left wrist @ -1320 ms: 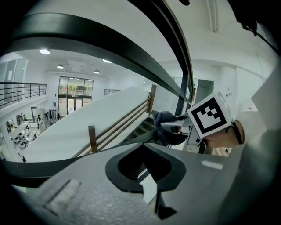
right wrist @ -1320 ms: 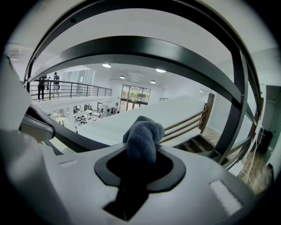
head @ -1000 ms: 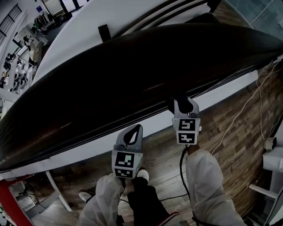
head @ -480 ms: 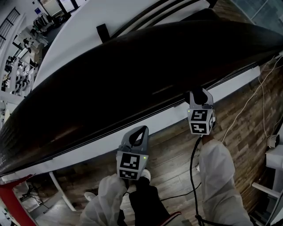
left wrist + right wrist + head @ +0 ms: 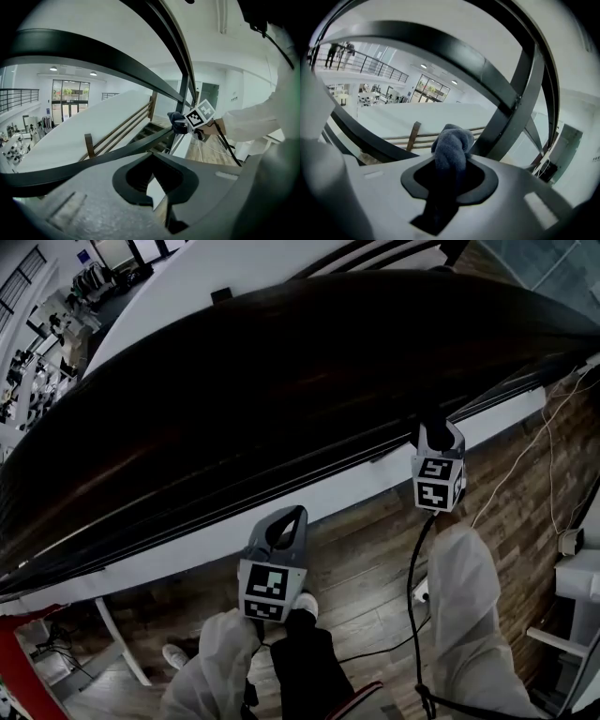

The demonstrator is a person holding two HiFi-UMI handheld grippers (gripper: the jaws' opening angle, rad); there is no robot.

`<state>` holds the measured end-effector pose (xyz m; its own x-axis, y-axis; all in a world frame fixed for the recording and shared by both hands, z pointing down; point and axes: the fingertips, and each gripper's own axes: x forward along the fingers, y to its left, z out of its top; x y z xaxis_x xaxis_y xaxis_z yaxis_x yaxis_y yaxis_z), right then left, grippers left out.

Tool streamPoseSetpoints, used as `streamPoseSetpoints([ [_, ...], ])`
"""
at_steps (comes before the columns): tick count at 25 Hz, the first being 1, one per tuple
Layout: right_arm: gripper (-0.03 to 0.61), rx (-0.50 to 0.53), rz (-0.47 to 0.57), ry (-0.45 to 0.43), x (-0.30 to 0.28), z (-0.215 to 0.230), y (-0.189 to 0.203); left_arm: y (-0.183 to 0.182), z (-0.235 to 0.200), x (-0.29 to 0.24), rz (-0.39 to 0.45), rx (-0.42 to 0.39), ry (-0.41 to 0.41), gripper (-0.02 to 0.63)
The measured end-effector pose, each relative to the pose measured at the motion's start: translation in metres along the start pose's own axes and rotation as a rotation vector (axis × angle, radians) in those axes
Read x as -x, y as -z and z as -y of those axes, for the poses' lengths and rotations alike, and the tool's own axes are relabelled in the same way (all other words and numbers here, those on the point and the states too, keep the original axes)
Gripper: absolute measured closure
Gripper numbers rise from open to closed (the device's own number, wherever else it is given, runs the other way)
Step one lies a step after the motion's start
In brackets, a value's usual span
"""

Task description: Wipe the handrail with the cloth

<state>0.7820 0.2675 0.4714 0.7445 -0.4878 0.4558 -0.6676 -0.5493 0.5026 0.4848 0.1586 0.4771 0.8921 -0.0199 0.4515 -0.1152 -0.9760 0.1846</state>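
Right gripper (image 5: 449, 183) is clamped on the bunched middle of the dark-blue cloth (image 5: 451, 143), which I judge soft and light, at the handrail's (image 5: 281, 381) right stretch; left gripper (image 5: 157, 185) hangs closed, empty.

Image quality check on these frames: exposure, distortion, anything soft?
Head view: handrail crushed to near black, only faint sheen streaks, while the wood floor exposes fine; strong barrel curve. Right gripper view: heavy fisheye, dark vignetted corners, cloth fairly sharp. Left gripper view: same fisheye bending the handrail, bright background washed out.
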Motion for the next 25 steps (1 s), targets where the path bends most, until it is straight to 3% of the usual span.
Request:
streamPoseSetpoints([
  [6,0.486,-0.034,-0.016,-0.077,0.067,-0.082,-0.025,0.017,-0.039,0.078,0.021,0.038,-0.037,0.612],
  [15,0.486,0.009,0.018,-0.275,0.168,-0.301,-0.089,0.093,-0.157,0.247,-0.012,0.144,-0.217,0.612],
  [25,0.486,0.18,0.052,-0.594,0.256,-0.54,-0.144,0.156,-0.271,0.404,-0.023,0.233,-0.432,0.612],
])
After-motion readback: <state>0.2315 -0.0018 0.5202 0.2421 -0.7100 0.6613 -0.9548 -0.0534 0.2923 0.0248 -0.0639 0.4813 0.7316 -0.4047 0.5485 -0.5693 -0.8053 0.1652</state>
